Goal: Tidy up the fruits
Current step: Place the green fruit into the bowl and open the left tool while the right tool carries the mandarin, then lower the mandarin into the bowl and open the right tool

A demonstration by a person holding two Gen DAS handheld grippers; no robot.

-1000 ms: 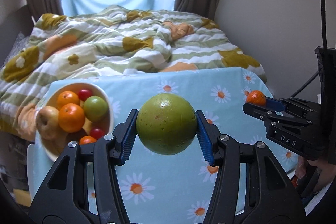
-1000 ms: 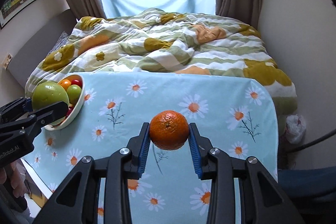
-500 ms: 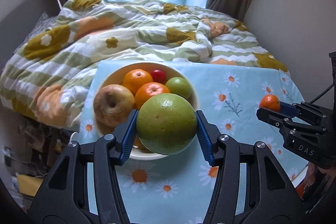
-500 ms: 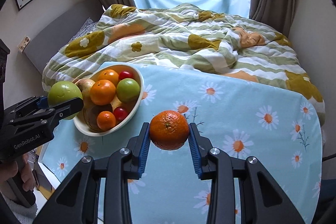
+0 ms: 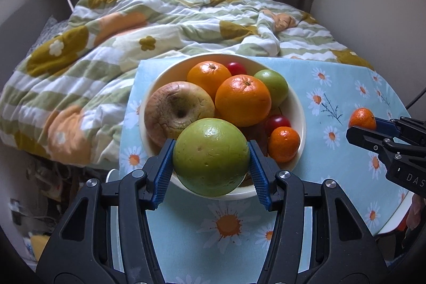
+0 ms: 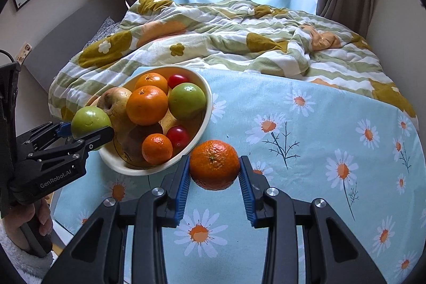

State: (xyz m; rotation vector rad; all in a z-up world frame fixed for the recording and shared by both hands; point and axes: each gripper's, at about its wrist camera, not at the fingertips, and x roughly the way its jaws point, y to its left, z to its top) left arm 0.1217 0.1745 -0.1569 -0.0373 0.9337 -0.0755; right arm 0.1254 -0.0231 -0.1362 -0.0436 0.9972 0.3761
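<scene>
Holding the left hand-held gripper [image 5: 211, 160] pinched on a big green apple [image 5: 211, 156], I have it squeezed across its widest part between the blue pads [image 5: 163, 173], so the round fruit sits centred and is unlikely to roll out. It hangs just over the near rim of the bowl [image 5: 298, 108], which looks like the right spot to let it go.

The bowl is already crowded: a wrinkled brownish apple [image 5: 178, 108] on the left, two oranges [image 5: 242, 100] in the middle, a smaller green apple [image 5: 274, 85] at the back, red cherry tomatoes [image 5: 278, 122] and a small mandarin [image 5: 283, 144] at the near right. I judge the only free room to be on top of the pile at the front, so a gentle release matters; dropped, the apple could roll off.

My right hand-held gripper [image 6: 214, 169] is pinching a mandarin [image 6: 214, 164] the same way, low above the counter [image 6: 332, 124] with its daisy cloth, just beside the bowl's right side. It is parked there so the two tools stay apart while the left one unloads. Behind the counter lies the bed [image 6: 239, 44] with its rumpled quilt.
</scene>
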